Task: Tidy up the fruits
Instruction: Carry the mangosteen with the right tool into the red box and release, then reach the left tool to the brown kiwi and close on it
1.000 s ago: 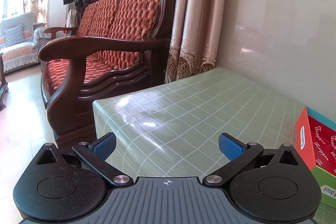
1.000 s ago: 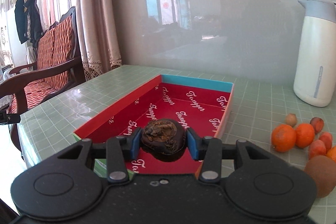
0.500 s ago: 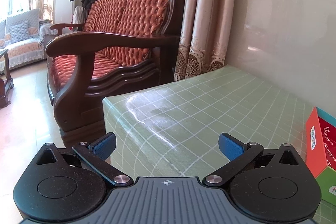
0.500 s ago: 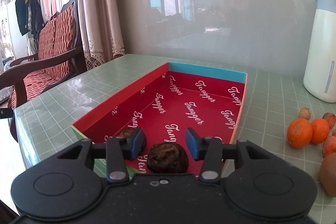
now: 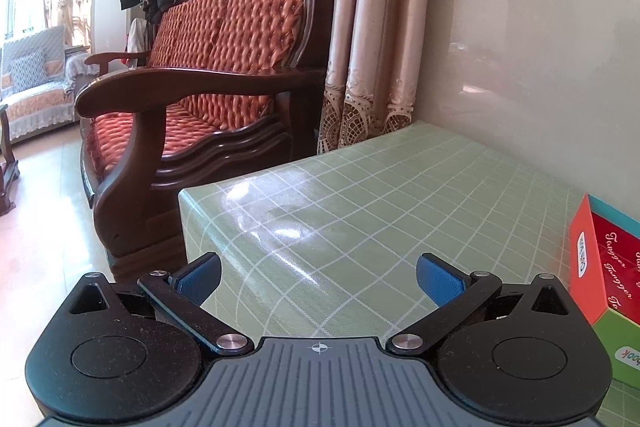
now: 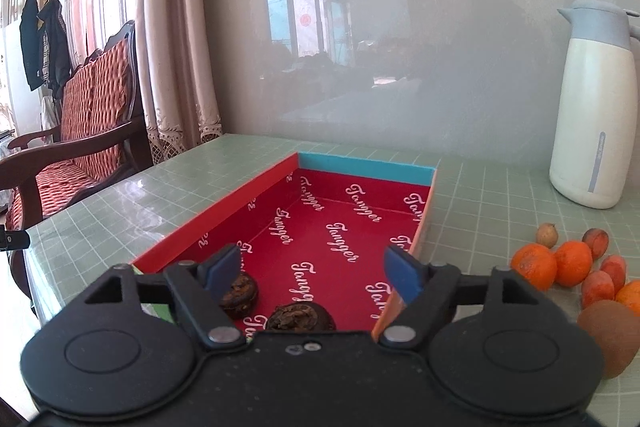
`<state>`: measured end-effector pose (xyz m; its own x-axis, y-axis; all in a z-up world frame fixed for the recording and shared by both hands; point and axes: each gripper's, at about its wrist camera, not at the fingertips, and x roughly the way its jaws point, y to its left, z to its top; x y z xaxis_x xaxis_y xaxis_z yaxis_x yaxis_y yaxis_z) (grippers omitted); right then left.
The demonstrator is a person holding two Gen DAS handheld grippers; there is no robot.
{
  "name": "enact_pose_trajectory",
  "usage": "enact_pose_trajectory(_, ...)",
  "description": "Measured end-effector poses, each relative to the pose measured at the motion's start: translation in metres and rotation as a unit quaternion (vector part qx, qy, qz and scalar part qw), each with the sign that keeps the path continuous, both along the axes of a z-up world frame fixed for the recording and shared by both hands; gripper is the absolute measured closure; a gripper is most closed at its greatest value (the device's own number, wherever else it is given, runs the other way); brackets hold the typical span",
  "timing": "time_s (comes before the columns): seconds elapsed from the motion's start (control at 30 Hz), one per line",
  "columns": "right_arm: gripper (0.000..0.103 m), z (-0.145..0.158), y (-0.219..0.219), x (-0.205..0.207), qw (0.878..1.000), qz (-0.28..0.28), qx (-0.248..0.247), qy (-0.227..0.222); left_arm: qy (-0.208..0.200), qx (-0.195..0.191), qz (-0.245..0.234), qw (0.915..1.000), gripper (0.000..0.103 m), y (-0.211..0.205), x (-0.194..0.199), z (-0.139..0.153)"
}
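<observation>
In the right wrist view a red box [image 6: 352, 223] with a blue far wall lies on the green checked table. Two dark brown wrinkled fruits lie at its near end: one [image 6: 301, 318] just below my right gripper [image 6: 314, 273], another [image 6: 240, 294] behind the left fingertip. The right gripper is open and empty above them. Oranges [image 6: 534, 265], small red fruits [image 6: 598, 287] and a brown kiwi [image 6: 608, 337] lie on the table to the right. My left gripper [image 5: 319, 277] is open and empty over the table's left part; the box corner [image 5: 596, 267] shows at its right.
A white thermos jug [image 6: 592, 107] stands at the back right by the glossy wall. A wooden sofa with red cushions [image 5: 208, 75] stands past the table's left edge [image 5: 188, 211]. Curtains [image 5: 368, 27] hang in the corner.
My right gripper opened and let go of the dark fruit, which now lies in the box's near end; the jaws then spread wider. My left gripper drifted slightly and stayed open.
</observation>
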<state>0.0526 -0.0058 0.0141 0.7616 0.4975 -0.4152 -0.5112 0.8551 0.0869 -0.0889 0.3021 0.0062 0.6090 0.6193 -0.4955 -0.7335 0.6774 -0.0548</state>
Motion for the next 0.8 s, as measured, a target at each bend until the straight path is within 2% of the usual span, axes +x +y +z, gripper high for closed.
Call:
enact_pose_trajectory(0.03, 0.019, 0.001, -0.003, -0.001, 1.000, -0.005, 0.000, -0.003, 0.001, 0.001, -0.002, 1.0000, 0.000, -0.002, 0.001, 0.000)
enact_pose_trajectory(0.2, 0.000, 0.005, -0.021, -0.002, 0.999, -0.035, 0.003, -0.013, 0.002, 0.008, -0.016, 0.9998, 0.000, -0.017, 0.007, 0.003)
enact_pose_trajectory(0.53, 0.000, 0.007, -0.066, -0.003, 0.996, -0.089, -0.004, -0.004, 0.005, 0.022, -0.064, 0.9977, 0.000, -0.063, 0.029, 0.010)
enact_pose_trajectory(0.8, 0.000, 0.006, -0.115, -0.010, 0.989, -0.147, -0.014, 0.000, 0.000, 0.043, -0.117, 0.9922, 0.000, -0.110, 0.048, 0.015)
